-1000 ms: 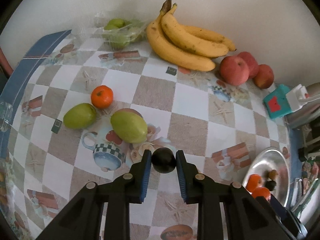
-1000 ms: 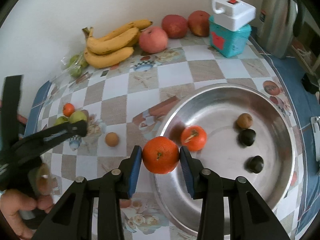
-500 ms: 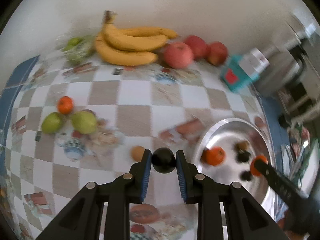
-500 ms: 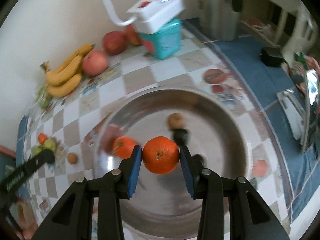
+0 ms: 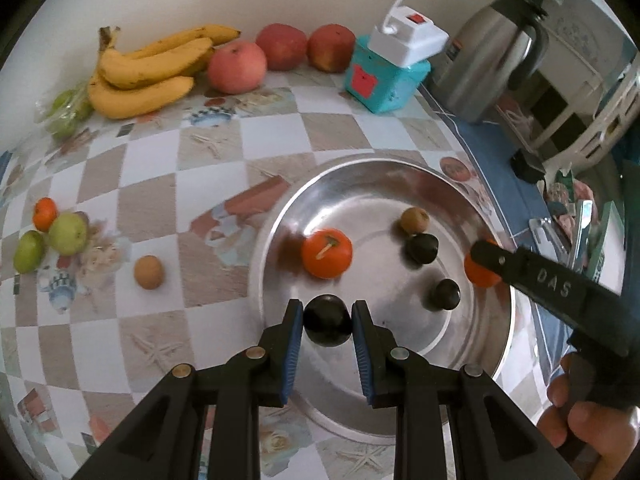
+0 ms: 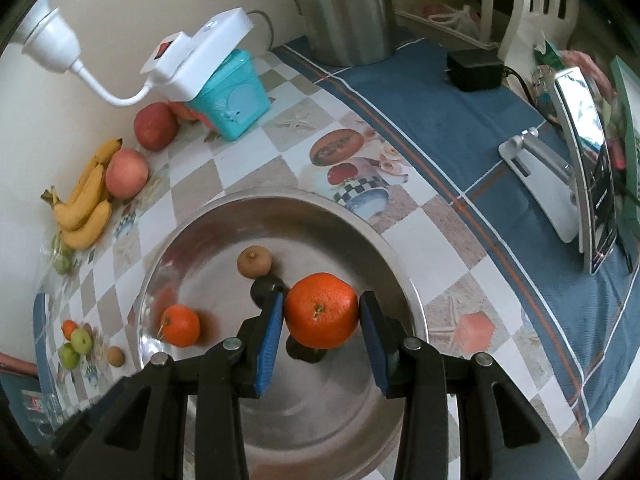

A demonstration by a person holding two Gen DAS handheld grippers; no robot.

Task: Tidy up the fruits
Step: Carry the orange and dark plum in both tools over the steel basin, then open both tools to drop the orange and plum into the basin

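Gripping a dark round fruit (image 5: 327, 325), the left gripper (image 5: 327, 330) hangs over the steel bowl (image 5: 400, 168). The right gripper (image 6: 322, 316) clamps an orange (image 6: 321, 310) above that bowl.

Soft, even daylight; shadows faint. Glare streaks on steel bowl (image 5: 384, 184). Slight motion blur at checked cloth (image 5: 168, 152), left. Heavy fisheye bending, black vignette in corners.

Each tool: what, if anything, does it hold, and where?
Left tool grips a dark round fruit by its sides; right tool grips an orange by its sides.
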